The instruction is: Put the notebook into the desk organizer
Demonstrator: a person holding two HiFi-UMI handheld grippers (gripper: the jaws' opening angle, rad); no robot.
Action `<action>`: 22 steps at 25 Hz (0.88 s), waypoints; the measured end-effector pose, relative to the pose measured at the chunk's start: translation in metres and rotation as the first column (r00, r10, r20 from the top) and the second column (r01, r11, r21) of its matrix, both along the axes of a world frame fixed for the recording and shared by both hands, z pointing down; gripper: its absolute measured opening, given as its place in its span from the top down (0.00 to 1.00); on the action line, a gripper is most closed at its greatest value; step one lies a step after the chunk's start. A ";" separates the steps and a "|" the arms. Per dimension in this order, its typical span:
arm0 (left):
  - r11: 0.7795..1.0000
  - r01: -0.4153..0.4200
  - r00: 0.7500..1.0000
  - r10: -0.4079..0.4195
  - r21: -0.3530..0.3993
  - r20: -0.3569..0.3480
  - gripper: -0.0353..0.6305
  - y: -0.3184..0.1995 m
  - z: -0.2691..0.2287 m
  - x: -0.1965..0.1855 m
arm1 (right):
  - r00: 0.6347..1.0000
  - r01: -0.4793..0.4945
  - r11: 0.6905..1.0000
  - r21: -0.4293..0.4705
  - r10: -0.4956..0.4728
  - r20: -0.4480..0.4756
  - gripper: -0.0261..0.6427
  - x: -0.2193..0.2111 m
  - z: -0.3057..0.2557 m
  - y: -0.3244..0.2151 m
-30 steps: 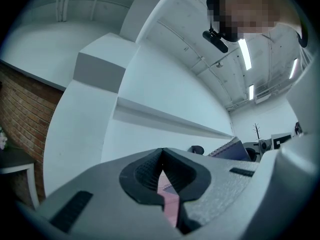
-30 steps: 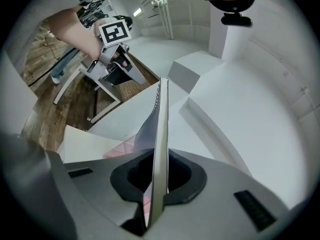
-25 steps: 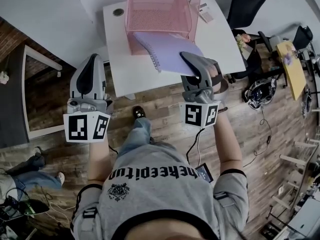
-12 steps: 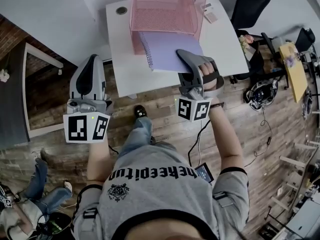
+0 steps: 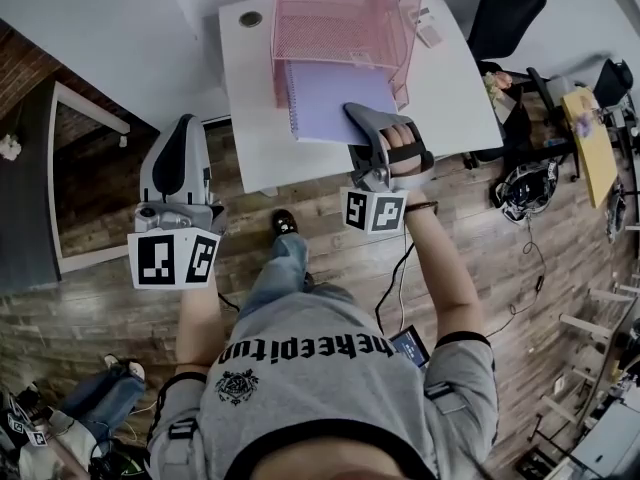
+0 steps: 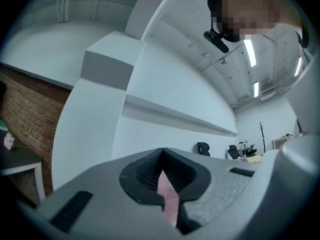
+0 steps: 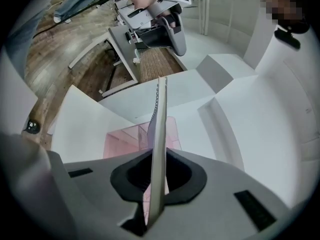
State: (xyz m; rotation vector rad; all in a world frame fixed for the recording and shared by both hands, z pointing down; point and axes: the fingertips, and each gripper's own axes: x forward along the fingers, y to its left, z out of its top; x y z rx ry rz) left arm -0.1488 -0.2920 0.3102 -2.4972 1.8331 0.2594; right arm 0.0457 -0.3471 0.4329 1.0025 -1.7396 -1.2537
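We pinch the notebook by its near edge in our right claw, flat, so it can slide ahead into the desk organizer just beyond; our left claw hangs closed, empty.

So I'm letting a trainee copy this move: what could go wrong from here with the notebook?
The right tongs pinch the notebook by its near edge only, so it may droop or twist loose. Its far edge is at the front lip of the organizer and could catch there, shoving it back across the table, since the left tongs hang off to the side, bracing nothing.
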 end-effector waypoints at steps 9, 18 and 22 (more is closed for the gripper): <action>1.000 0.009 1.000 -0.009 -0.010 0.002 0.94 0.001 0.006 -0.010 | 0.999 -0.034 0.995 -0.099 0.034 -0.003 0.91 -0.010 0.030 -0.007; 0.999 0.024 1.000 -0.024 -0.026 0.005 0.94 -0.002 0.011 -0.016 | 0.997 -0.075 0.984 -0.162 0.071 -0.025 0.91 -0.008 0.049 -0.027; 0.999 0.029 1.000 -0.029 -0.030 0.006 0.94 -0.005 0.012 -0.018 | 0.996 -0.094 0.979 -0.179 0.091 -0.025 0.91 -0.008 0.052 -0.038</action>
